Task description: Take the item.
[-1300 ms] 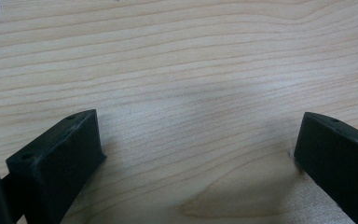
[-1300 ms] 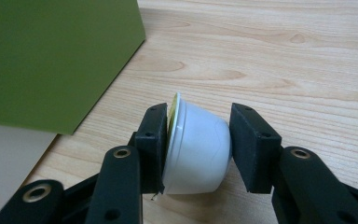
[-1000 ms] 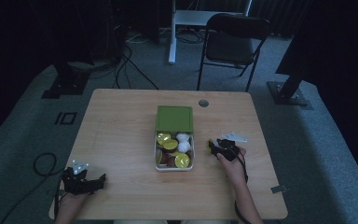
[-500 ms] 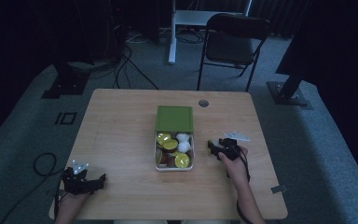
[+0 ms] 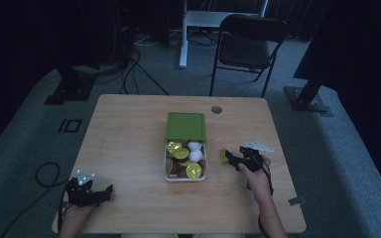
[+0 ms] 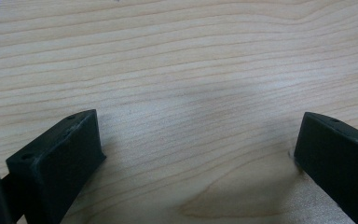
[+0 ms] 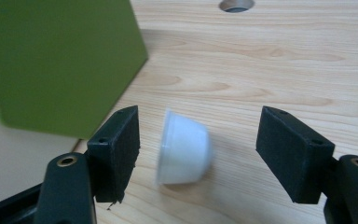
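Right gripper point(image 7: 198, 156): jaws have just been opening, now parted wide around a white capsule point(image 7: 184, 148), pads off it; released on the table just right of the box point(image 5: 185, 174).
Left gripper point(image 6: 196, 158): wide open, empty, parked near-left.

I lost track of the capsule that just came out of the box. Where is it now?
The white capsule lies on its side on the table, loose between the right gripper's open jaws, just right of the box.
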`<action>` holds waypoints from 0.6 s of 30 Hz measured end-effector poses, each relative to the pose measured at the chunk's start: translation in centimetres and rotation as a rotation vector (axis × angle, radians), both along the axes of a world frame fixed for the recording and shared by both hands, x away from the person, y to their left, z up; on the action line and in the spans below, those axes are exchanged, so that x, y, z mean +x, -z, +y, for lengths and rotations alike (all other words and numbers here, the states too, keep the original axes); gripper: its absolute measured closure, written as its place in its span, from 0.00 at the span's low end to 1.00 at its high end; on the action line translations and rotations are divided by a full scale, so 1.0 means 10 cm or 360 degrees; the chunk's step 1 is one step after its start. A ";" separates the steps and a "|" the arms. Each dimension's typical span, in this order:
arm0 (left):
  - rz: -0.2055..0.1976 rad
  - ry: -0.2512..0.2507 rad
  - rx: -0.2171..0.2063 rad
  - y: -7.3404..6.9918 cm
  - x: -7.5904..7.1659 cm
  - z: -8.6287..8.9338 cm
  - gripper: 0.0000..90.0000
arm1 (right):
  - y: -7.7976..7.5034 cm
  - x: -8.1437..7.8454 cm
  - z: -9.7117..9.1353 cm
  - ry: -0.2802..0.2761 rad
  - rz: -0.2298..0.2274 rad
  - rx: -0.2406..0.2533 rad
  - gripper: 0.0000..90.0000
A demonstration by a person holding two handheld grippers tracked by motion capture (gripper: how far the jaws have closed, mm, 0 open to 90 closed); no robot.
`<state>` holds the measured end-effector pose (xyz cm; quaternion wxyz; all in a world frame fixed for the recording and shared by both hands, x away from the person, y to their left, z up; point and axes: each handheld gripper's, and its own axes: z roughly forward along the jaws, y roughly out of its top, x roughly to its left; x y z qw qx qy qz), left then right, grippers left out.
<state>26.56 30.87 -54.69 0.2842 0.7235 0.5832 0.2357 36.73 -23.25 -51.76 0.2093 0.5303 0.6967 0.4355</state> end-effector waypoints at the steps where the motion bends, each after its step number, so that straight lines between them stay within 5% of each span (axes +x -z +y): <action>1: 0.0000 0.0000 0.0000 0.00 0.00 0.00 0.01 | 0.00 -0.01 -0.02 0.0007 0.0000 0.0018 0.33; 18: 0.0000 0.0000 0.0000 0.00 0.00 0.00 0.01 | 0.09 -0.19 -0.34 0.0097 0.0015 -0.0075 0.23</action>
